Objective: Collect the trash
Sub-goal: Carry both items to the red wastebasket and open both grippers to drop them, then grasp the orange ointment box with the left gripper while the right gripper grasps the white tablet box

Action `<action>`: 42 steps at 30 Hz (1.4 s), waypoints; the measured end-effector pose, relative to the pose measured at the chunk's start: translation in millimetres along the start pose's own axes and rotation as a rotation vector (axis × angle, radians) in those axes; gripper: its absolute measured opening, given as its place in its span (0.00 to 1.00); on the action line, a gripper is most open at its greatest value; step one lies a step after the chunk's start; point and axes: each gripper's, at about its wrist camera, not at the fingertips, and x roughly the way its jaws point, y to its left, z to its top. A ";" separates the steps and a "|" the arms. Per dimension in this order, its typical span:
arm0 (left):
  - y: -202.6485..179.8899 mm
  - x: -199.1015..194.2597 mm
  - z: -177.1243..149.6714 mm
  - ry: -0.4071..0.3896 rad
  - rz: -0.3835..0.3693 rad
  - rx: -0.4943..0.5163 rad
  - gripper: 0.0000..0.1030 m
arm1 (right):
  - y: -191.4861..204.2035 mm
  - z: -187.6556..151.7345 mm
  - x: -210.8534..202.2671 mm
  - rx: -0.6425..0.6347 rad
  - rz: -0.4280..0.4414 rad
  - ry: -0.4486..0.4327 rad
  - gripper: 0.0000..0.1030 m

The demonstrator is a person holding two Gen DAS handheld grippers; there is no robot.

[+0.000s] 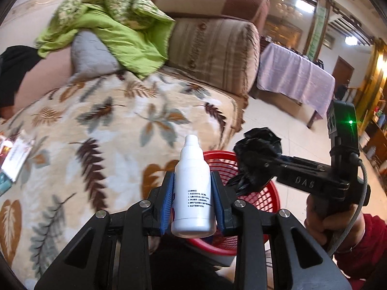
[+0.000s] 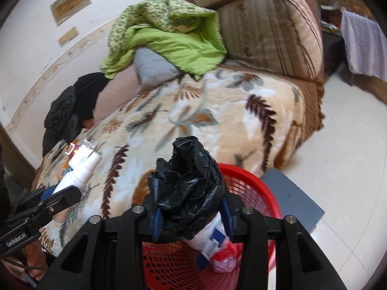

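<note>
A small white dropper bottle (image 1: 193,188) stands upright between the blue pads of my left gripper (image 1: 192,178), which is shut on it, just left of a red mesh basket (image 1: 263,198). In the right wrist view this same bottle (image 2: 82,169) and left gripper (image 2: 63,191) show at the left, over the blanket. My right gripper (image 2: 192,207) is shut on a crumpled black plastic bag (image 2: 188,178), held above the red basket (image 2: 254,186). The left wrist view shows that right gripper (image 1: 254,166) with the bag (image 1: 261,145) over the basket's rim. Inside the basket lie a white and blue packet (image 2: 212,244) and other wrappers.
A sofa covered by a leaf-patterned blanket (image 1: 108,125) fills the left. On it are a green quilt (image 1: 108,24), a grey pillow (image 1: 89,53), a black jacket (image 2: 67,111) and some packets (image 1: 17,154). A lilac-clothed table (image 1: 295,77) stands behind. A grey board (image 2: 295,200) lies on the floor.
</note>
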 end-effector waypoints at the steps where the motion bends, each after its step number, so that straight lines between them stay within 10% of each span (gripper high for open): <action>1: -5.0 3.7 1.4 0.008 0.000 0.006 0.40 | -3.4 0.3 -0.8 0.009 -0.010 0.001 0.55; 25: 48.1 -103.9 -40.0 -0.063 0.197 -0.106 0.59 | 57.2 5.0 -44.9 -0.082 0.125 -0.024 0.66; 42: 249.6 -188.0 -82.5 -0.109 0.537 -0.398 0.61 | 205.1 13.0 34.8 -0.278 0.329 0.152 0.66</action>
